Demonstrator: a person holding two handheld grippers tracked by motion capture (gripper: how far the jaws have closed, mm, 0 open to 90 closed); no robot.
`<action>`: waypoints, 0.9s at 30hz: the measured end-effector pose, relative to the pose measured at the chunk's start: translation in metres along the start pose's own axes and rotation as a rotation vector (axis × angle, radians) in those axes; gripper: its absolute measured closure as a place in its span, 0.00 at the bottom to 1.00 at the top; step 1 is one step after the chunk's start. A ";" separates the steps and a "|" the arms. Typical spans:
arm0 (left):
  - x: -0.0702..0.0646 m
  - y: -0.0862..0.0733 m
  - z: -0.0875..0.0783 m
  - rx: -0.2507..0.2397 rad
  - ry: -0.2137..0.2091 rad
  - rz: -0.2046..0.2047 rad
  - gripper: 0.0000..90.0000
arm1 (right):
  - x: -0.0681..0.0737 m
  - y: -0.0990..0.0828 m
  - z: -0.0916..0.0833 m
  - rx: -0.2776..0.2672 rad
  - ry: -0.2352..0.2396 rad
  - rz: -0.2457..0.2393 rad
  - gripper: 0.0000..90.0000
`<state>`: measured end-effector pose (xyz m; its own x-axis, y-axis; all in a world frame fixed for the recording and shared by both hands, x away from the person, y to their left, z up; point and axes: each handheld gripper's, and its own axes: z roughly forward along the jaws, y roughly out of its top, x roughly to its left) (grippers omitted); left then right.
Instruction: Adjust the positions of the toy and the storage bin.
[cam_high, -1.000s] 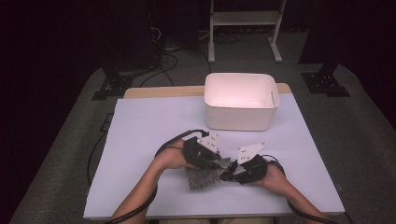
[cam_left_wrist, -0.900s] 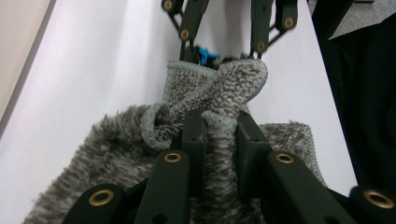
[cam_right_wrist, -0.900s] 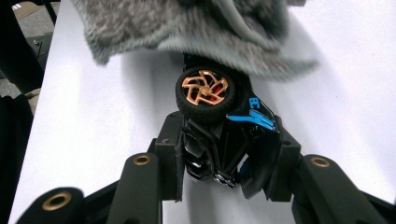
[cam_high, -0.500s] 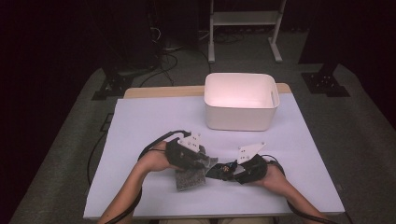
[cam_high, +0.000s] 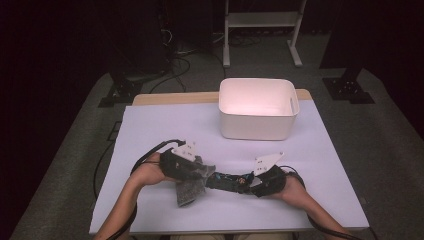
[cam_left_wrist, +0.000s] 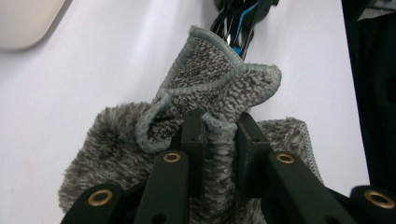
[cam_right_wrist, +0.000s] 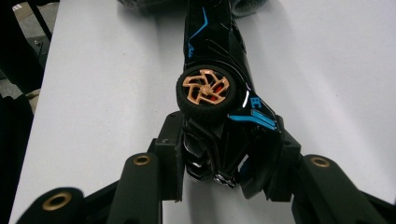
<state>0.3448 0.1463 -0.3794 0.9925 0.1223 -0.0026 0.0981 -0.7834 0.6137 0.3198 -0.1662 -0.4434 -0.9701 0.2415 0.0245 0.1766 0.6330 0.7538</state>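
- Cloth (cam_left_wrist: 219, 88) first, at my far left: grey, fuzzy, teal-edged, pinched in a fold between the jaws of my left gripper (cam_high: 197, 172). They stand narrow, clamped on the fabric, and the rest of it hangs below and spreads on the table (cam_high: 150, 130).
- From the left gripper view, the cloth's free corner reaches out ahead of the jaws and touches the nose of the car (cam_left_wrist: 238, 23), which lies just beyond the tips.
- Between the two tools in the high view, the car (cam_high: 227, 181) spans the gap, black with blue lines, tipped on its side.
- My right gripper (cam_high: 255, 182) holds the car's tail, jaws part-closed and pressed on the body from both sides. In the right gripper view a copper-spoked wheel (cam_right_wrist: 204, 91) faces up just ahead of the jaws, and the body runs straight away from them toward the cloth.
- I judge the step in hand to be wiping the car: one tool steadies it, the other works the cloth along it.
- Next I'd bring the cloth back against the body and stroke toward the right jaws, keeping the right grip firm so the car doesn't twist or slip.
- Beyond both tools, well apart, sits a white bin (cam_high: 257, 107), untouched.
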 end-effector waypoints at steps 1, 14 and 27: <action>0.001 -0.004 -0.002 -0.007 0.000 -0.010 0.85 | 0.000 0.000 0.000 0.001 0.000 -0.002 0.63; 0.002 -0.006 0.000 -0.068 -0.021 -0.025 0.85 | -0.001 0.000 0.000 0.003 0.005 0.004 0.63; 0.000 0.033 0.022 -0.045 -0.077 0.052 0.85 | -0.001 0.000 0.001 0.004 0.003 -0.005 0.63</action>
<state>0.3499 0.1067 -0.3764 0.9990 0.0336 -0.0299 0.0450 -0.7592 0.6493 0.3207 -0.1654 -0.4438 -0.9716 0.2355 0.0228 0.1721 0.6375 0.7510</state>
